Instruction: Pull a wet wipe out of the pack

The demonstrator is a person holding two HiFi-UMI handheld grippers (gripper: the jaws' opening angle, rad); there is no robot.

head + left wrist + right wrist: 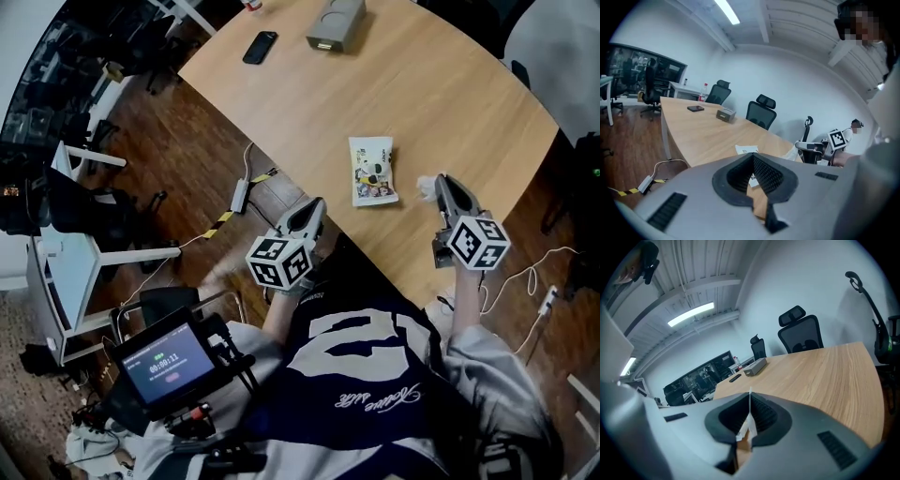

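- The right gripper (749, 395) is clamped on a thin white wipe (746, 425), which looks free of the pack (373, 172) lying on the worktop (450, 103).
- The left gripper (753, 157) is closed and empty.
- The pull seems done; next, put the wipe down.

The pack (373, 171) lies on the table (450, 84) between my claws. My right claw (442, 183) pinches a wipe (427, 186); my left claw (315, 208) hangs at the table's near edge.
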